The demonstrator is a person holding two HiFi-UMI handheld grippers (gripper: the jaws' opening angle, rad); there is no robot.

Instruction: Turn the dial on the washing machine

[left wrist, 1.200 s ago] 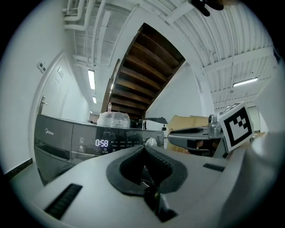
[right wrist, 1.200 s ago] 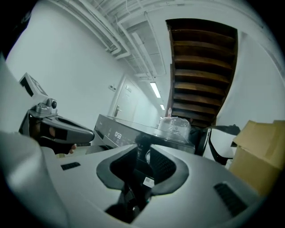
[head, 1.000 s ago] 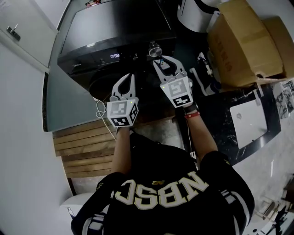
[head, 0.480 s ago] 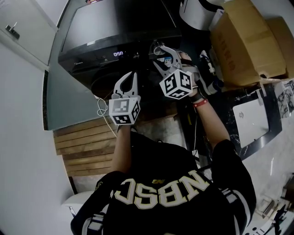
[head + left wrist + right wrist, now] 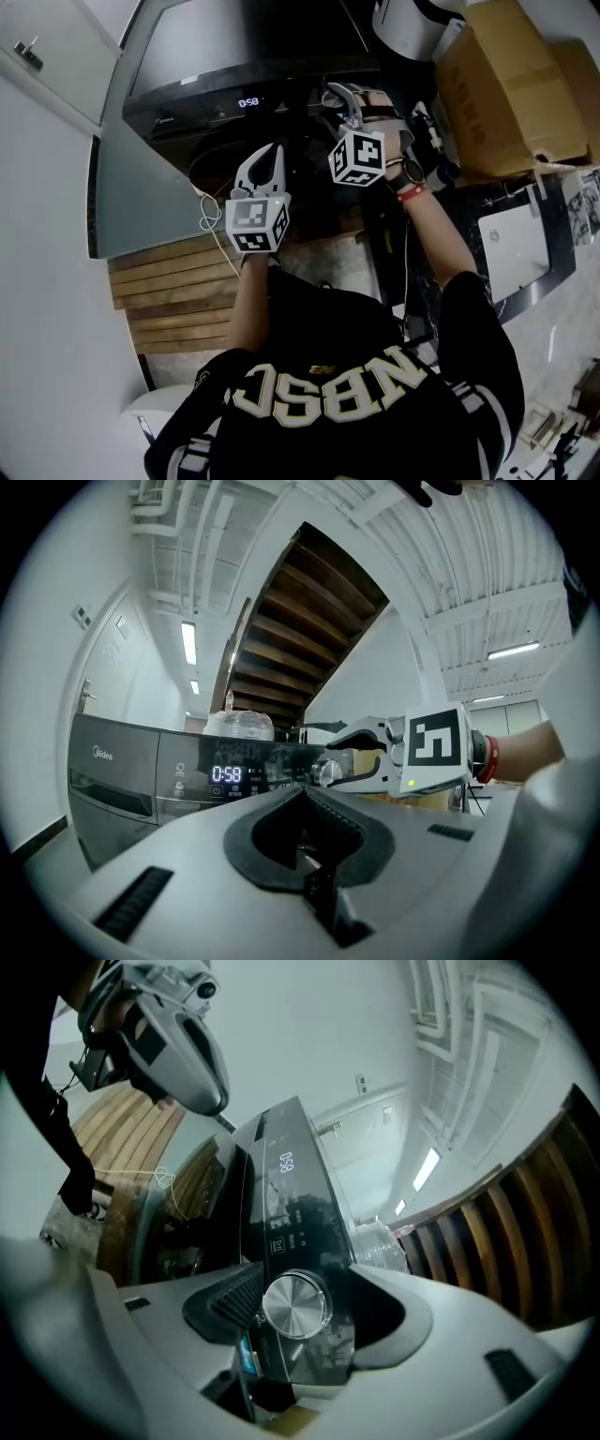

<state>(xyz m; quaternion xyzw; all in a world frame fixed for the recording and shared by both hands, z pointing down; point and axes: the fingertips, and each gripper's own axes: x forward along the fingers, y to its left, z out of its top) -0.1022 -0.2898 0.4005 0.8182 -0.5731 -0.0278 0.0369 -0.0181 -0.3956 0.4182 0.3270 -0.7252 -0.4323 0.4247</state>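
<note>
The black washing machine [image 5: 234,47] shows 0:58 on its display [image 5: 248,101]. Its round silver dial [image 5: 295,1303] sits on the control panel, right of the display. My right gripper [image 5: 302,1309] is rolled onto its side at the panel, and its jaws are opening with the dial between them. The ribbed left pad is close beside the dial and the other jaw stands apart from it. The left gripper view shows the dial [image 5: 326,772] inside the right gripper [image 5: 339,757]. My left gripper [image 5: 269,155] hangs lower left in front of the door, shut and empty.
Cardboard boxes [image 5: 502,84] stand right of the machine. A dark marble counter [image 5: 553,272] with a white device [image 5: 511,248] lies further right. Wooden slats [image 5: 169,300] and a white cable [image 5: 206,220] lie on the floor at left. A white cabinet [image 5: 47,56] is far left.
My right gripper moved up to the control panel, rolled onto its side and opened its jaws around the dial. The left gripper has barely moved.
</note>
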